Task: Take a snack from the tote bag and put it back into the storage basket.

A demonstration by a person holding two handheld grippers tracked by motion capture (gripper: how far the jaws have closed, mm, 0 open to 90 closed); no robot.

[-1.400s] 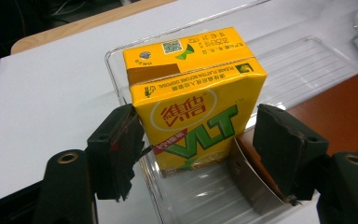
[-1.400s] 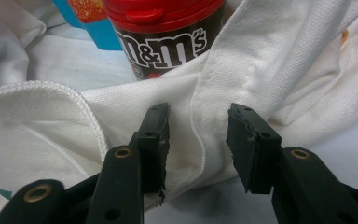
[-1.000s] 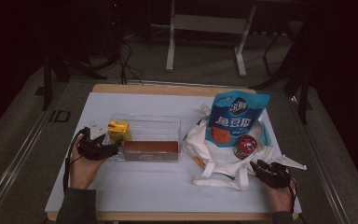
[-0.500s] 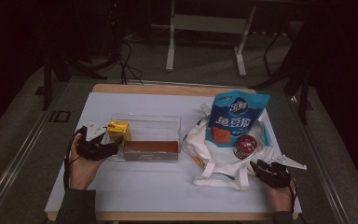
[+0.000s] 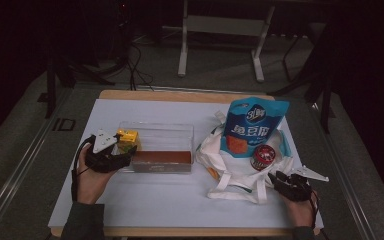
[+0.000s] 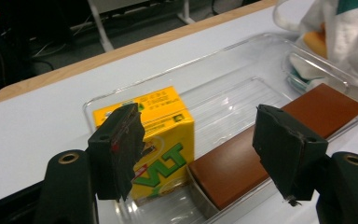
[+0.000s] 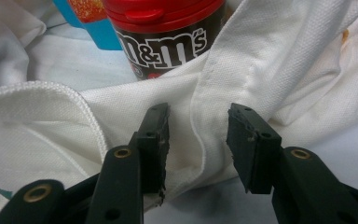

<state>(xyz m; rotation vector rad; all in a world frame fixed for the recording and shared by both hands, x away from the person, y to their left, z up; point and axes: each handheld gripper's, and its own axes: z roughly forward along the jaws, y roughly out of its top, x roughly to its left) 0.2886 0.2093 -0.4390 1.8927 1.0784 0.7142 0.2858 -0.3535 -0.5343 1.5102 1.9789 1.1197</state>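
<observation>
A yellow drink carton (image 5: 128,136) (image 6: 168,126) stands upright in the left end of a clear plastic container (image 5: 155,125) (image 6: 121,91), beside a flat brown box (image 5: 162,157) (image 6: 270,140). My left gripper (image 5: 129,151) (image 6: 200,140) is at that end, open wide. Its one jaw is in front of the carton and the other is well off it, over the brown box. My right gripper (image 5: 276,176) (image 7: 198,135) hovers half open over a seam of the white cloth bag (image 5: 230,170) (image 7: 284,70), without pinching it. A red-lidded M&M's can (image 5: 262,156) (image 7: 168,42) lies on the bag.
A tall blue snack pouch (image 5: 250,127) leans at the back of the bag. Everything rests on a white-topped table (image 5: 155,200) with a wooden far edge. Bag straps trail toward the front. Dark floor, cables and a stand lie beyond the table.
The left hand has shifted very slightly at the container's left end, and the carton stays in place. The right hand and bag have not moved.
</observation>
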